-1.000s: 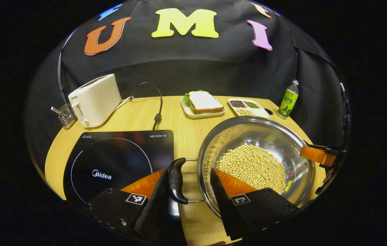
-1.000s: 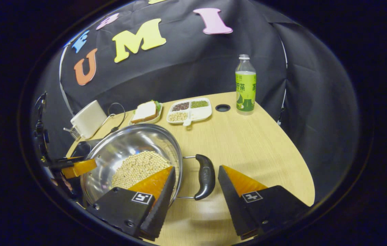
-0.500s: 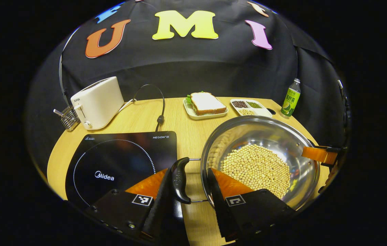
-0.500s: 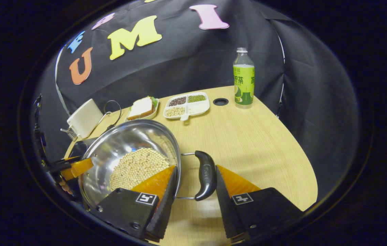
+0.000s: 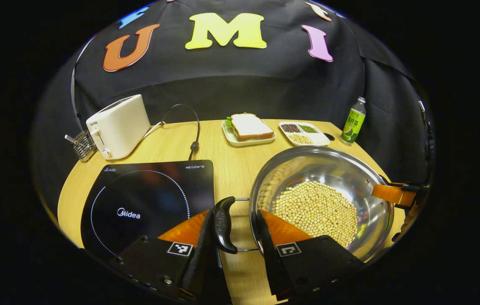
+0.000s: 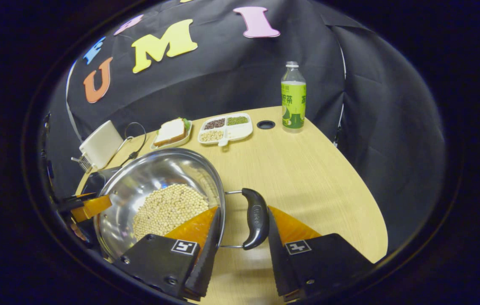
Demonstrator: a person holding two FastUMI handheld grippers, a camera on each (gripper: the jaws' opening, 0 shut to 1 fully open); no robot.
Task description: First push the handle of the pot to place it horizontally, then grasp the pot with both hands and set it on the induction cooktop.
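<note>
Pot (image 5: 320, 199) of beans sits on the bench (image 6: 308, 169) beside the induction cooktop (image 5: 146, 199); over the last second both sets of fingers narrowed around its side handles. Left gripper (image 5: 233, 250) and right gripper (image 6: 240, 250) look nearly pinched, contact uncertain, so lifting seems next
</note>
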